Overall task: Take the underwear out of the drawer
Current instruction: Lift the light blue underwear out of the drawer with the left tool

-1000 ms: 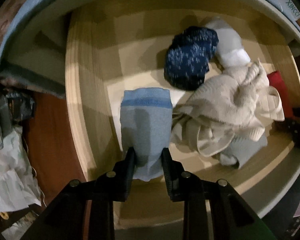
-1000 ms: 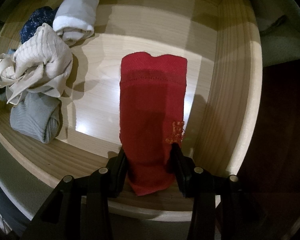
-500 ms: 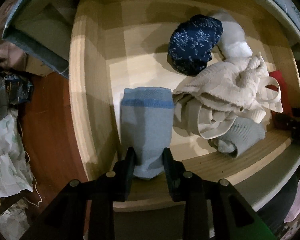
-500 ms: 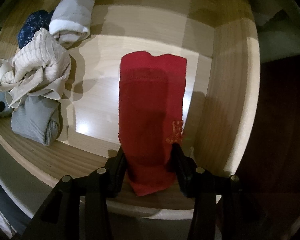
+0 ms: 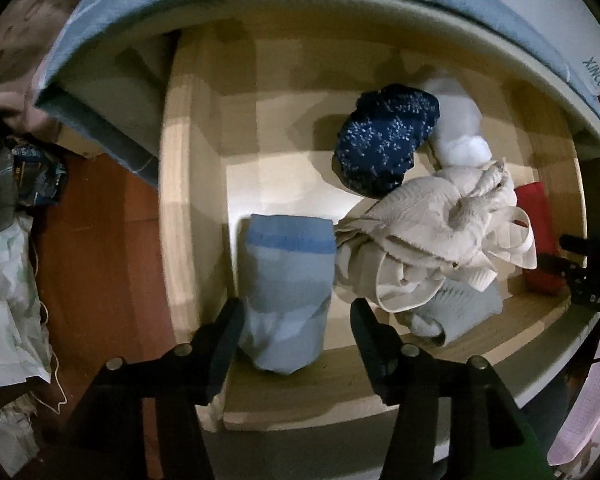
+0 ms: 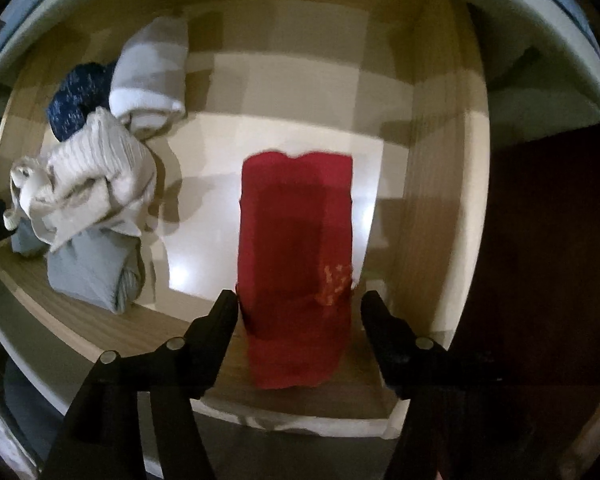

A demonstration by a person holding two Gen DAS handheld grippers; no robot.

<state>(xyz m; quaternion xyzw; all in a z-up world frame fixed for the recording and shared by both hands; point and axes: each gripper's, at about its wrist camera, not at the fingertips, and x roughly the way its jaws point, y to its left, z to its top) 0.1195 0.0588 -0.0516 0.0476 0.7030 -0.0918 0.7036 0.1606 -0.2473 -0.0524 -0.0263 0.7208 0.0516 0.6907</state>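
In the left wrist view a folded light blue underwear (image 5: 286, 292) lies at the front left of the open wooden drawer (image 5: 188, 216), its near end over the front edge. My left gripper (image 5: 296, 320) is open, one finger on each side of it. In the right wrist view a folded red underwear (image 6: 296, 268) lies at the front right of the drawer (image 6: 440, 208), its near end over the front edge. My right gripper (image 6: 298, 312) is open around it. The red piece (image 5: 538, 240) also shows at the far right of the left view.
Between the two pieces lie a crumpled cream garment (image 5: 432, 236), a dark blue dotted roll (image 5: 384, 148), a grey-white roll (image 6: 150, 80) and a grey roll (image 6: 94, 276). A mattress edge (image 5: 260, 4) overhangs the drawer's back. Bags and paper (image 5: 8, 280) lie on the floor at left.
Both grippers have opened and let go of their pieces. The blue and red underwear now rest on the drawer floor and front edge.
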